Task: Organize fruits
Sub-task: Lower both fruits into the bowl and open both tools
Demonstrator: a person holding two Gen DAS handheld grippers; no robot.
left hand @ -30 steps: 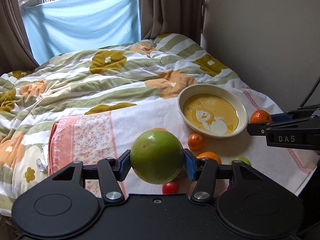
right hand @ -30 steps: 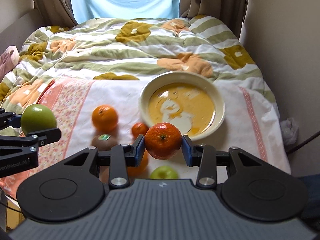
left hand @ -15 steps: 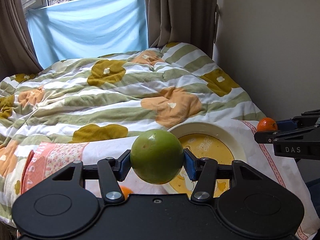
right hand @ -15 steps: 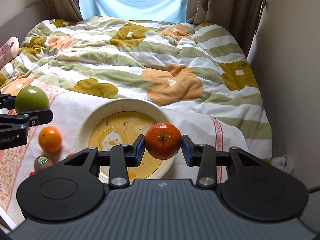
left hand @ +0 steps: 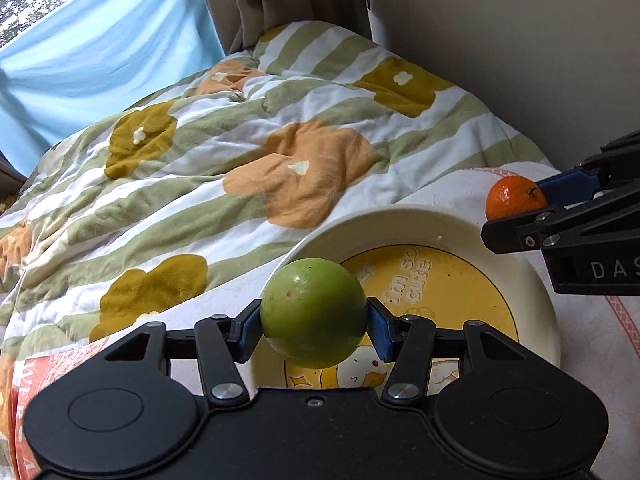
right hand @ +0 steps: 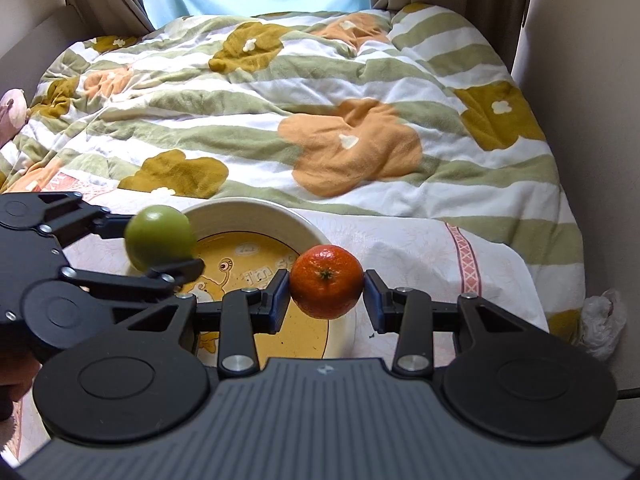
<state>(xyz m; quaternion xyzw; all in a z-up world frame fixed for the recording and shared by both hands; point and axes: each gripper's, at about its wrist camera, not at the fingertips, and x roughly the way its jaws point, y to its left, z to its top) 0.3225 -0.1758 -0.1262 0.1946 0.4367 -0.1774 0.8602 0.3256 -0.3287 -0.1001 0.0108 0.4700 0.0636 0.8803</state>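
**Operator:** Looking through the left wrist view first, I have the left gripper [left hand: 314,326] low in the middle of the frame, its blue pads clamped on either side of a green apple [left hand: 314,312]. I see the apple against the near left part of the bowl [left hand: 404,224], a cream dish with a yellow cartoon bottom that fills the lower right of the frame.

**Observer:** And the other tool in that view?

**Operator:** I see the right gripper [left hand: 520,206] coming in from the right edge, holding a mandarin [left hand: 514,200] beside the bowl's upper right rim. Behind all of it I have the quilt [left hand: 240,152], striped green and white with orange and mustard flowers, and a blue sheet [left hand: 100,56] over the window in the upper left.

**Observer:** Go on to the right wrist view.

**Operator:** In that one I have the right gripper [right hand: 326,294] centred low, both pads pressed on the mandarin [right hand: 326,282], stem end turned toward the lens. I see it over the bowl's [right hand: 256,210] right rim. The left gripper [right hand: 168,246] reaches in from the left edge, gripping the green apple [right hand: 160,238] at the bowl's left rim. I cannot tell from either view whether either fruit touches the bowl.

**Observer:** Anything around the bowl?

**Operator:** I see it resting on a pale cloth [right hand: 420,248] with a pink patterned band, spread over the quilt [right hand: 320,92] in the lower half of the frame.
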